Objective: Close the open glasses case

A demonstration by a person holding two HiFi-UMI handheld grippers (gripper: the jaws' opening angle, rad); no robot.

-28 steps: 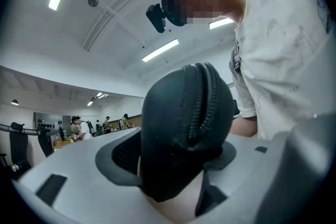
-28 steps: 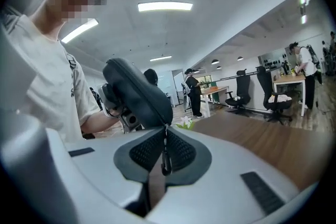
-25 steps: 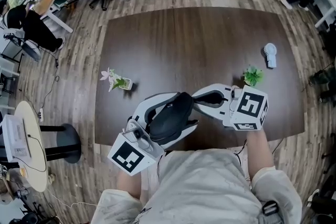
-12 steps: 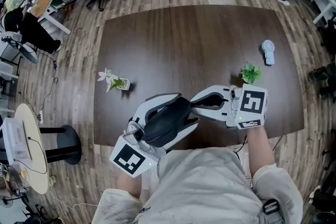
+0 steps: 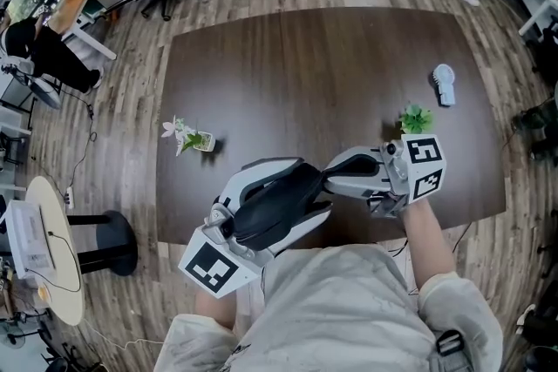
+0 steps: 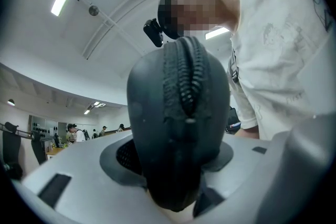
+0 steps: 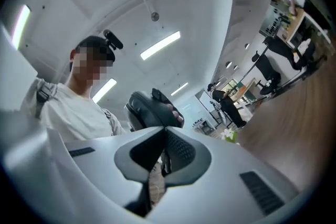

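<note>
A black zippered glasses case [image 5: 266, 209] hangs in the air above the table's near edge, in front of the person's shirt. My left gripper [image 5: 292, 192] grips it across its width; its jaws have just been closing and the pads press on the shell. In the left gripper view the case [image 6: 178, 134] fills the jaws [image 6: 176, 165], zipper seam facing the camera. My right gripper [image 5: 330, 181] meets the case's right end. In the right gripper view its jaws [image 7: 164, 136] are shut on a thin dark zipper pull, the case [image 7: 149, 110] just beyond.
On the dark wooden table [image 5: 305, 74] stand a small white-flowered plant [image 5: 187, 133] at the left, a green plant [image 5: 417, 119] at the right and a small white device [image 5: 445, 87] beyond it. Office chairs stand past the far edge.
The right gripper has rolled, its marker cube now tilted, and it has crept up a little at the case's end. The left gripper and case have hardly moved.
</note>
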